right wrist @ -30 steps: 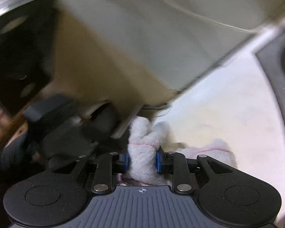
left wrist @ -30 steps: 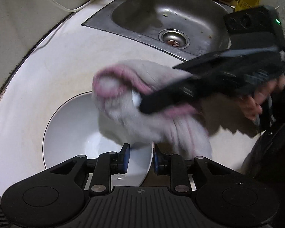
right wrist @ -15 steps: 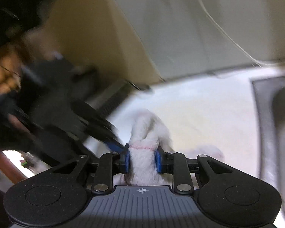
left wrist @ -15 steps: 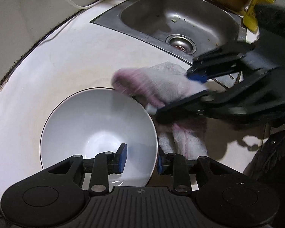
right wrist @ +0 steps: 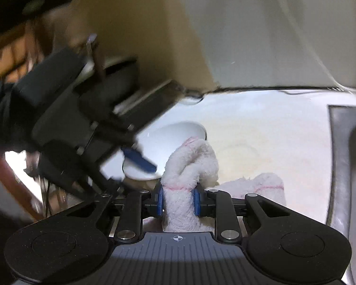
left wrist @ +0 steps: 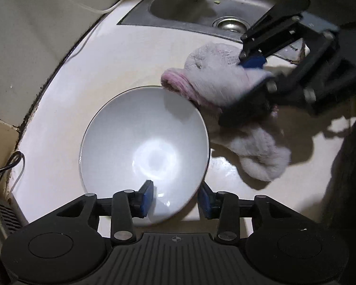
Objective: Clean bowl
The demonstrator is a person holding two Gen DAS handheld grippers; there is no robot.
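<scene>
Bowl (left wrist: 144,147) sits on the worktop (left wrist: 121,54), glazed, slippery, breakable; take it by the rim. Left claw (left wrist: 175,199) straddles its 6 o'clock rim, jaws opening. Right claw (right wrist: 178,201) clenches a soft towel (right wrist: 185,185) at 2 o'clock.

A pale counter (left wrist: 111,54) bears a white bowl (left wrist: 140,128) beside a sunken sink (left wrist: 216,2)

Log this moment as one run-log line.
left gripper: jaws opening astride bowl rim | right gripper: shut on cloth | cloth touching bowl rim | bowl on counter
</scene>
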